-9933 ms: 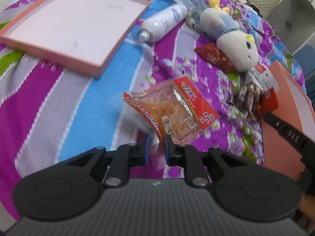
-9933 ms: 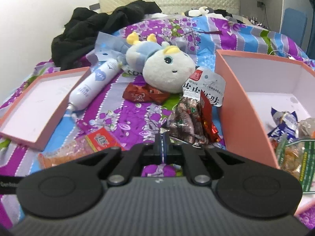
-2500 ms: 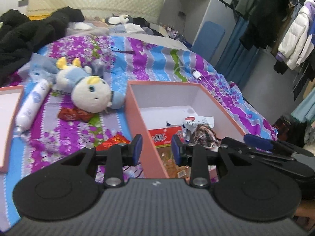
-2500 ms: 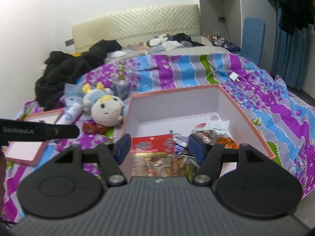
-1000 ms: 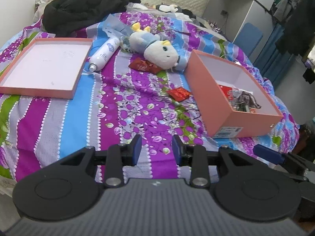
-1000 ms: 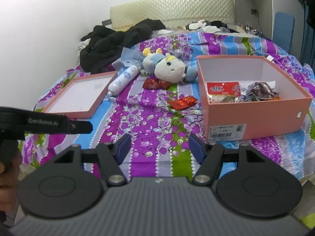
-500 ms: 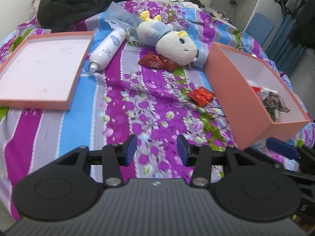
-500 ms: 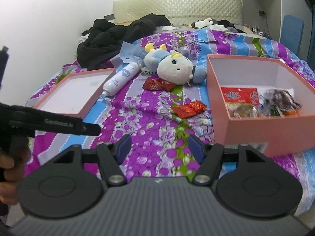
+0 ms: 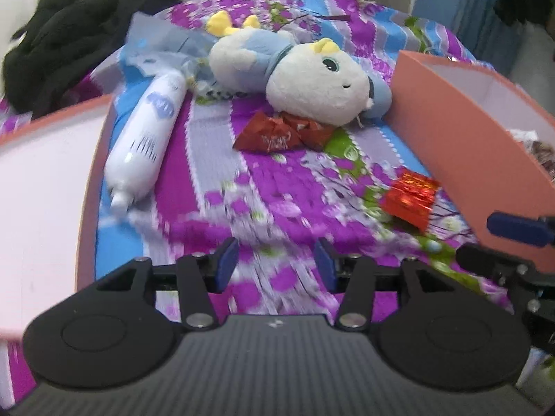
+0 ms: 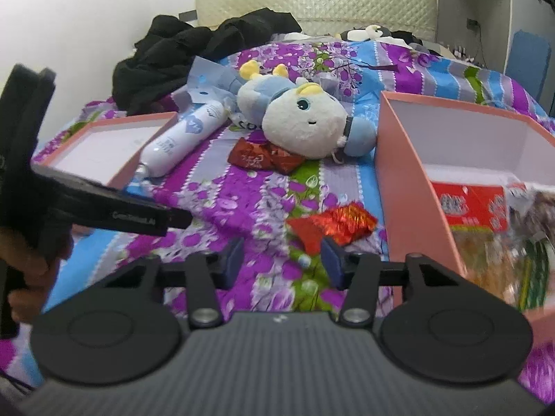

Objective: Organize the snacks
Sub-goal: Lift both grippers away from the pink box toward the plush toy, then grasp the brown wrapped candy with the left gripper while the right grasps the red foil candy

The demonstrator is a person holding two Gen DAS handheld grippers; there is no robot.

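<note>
**Red foil packet lies at one o'clock of my right tongs**

I have two snacks left on the bed. The shiny red foil packet (image 10: 334,223) is the near one: from my right tongs (image 10: 281,263) it sits just ahead and a little to the right, about one o'clock, right beside the wall of the pink box (image 10: 402,187). Its long axis runs across my line of reach, tilted up toward two o'clock, so as I judge it the fingers would straddle its short width if I come straight in. The right jaws are closing, about half apart, with only bedspread between them.

From my left tongs (image 9: 275,265) the same packet (image 9: 411,197) lies well off at two o'clock, and the right tongs' blue fingertip (image 9: 517,229) already crosses that side. The left jaws are opening, moderately wide, nothing between them. So I judge the right hand nearer to this one.

The dark red wrapper (image 9: 281,133) lies farther up at twelve o'clock of the left tongs, tucked against the plush toy (image 9: 305,76), its length crosswise. That one suits my left hand better, I think. The box already holds several packets (image 10: 471,204).
</note>
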